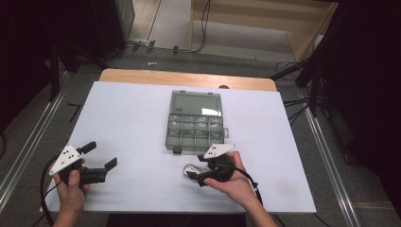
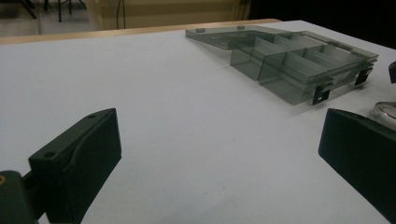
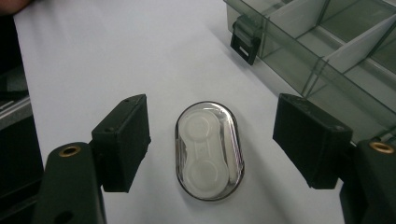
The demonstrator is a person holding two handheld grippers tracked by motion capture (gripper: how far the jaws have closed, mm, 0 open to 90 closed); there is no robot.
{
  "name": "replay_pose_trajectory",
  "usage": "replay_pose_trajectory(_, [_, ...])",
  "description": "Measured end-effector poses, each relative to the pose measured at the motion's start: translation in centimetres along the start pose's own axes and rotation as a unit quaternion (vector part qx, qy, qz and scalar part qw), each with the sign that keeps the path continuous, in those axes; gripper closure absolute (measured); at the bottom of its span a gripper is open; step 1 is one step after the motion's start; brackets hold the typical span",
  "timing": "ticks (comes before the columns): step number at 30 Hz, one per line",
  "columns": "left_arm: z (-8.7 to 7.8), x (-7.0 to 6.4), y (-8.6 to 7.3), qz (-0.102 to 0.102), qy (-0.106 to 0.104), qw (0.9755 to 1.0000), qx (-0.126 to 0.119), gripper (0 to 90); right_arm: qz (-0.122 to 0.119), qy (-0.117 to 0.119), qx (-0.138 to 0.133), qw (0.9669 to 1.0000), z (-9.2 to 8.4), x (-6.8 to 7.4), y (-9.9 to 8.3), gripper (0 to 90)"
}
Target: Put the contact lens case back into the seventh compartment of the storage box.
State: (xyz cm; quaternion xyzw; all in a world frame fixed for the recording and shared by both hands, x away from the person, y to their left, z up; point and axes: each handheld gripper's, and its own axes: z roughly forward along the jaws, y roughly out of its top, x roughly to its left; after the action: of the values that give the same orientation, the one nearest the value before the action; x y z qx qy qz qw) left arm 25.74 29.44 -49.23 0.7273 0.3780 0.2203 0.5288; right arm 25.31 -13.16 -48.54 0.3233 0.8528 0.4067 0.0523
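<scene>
A small clear oval case [image 3: 209, 150] is lying on the white table [image 1: 127, 118], between the spread jaws of the right gripper [image 3: 212, 140], untouched. The left gripper [image 1: 99, 156] is hovering spread wide, well apart from the open compartment box [image 1: 195, 122].

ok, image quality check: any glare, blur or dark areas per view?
High view: white table sheet evenly lit, surroundings nearly black. Left gripper view: smoky translucent compartment box sharp, near black jaws soft. Right gripper view: glare streaks on the clear oval case, soft shadow beside it.
</scene>
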Motion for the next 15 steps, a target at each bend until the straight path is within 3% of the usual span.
replay_pose_trajectory(6, [0.03, -0.03, 0.0, 0.001, 0.0, 1.0, 0.002, 0.0, -0.016, -0.012, 0.014, 0.9997, 0.31, 0.24, -0.13, 30.5])
replay_pose_trajectory(9, [0.06, -0.06, 0.01, 0.002, -0.003, 1.0, 0.003, 0.0, 0.001, 0.001, 0.025, 0.9997, 0.47, 0.22, -0.18, 32.9])
replay_pose_trajectory(15, [0.03, -0.05, 0.02, 0.004, -0.002, 1.0, 0.003, 0.0, -0.004, -0.007, 0.033, 0.9994, 0.81, 0.4, -0.23, 36.2])
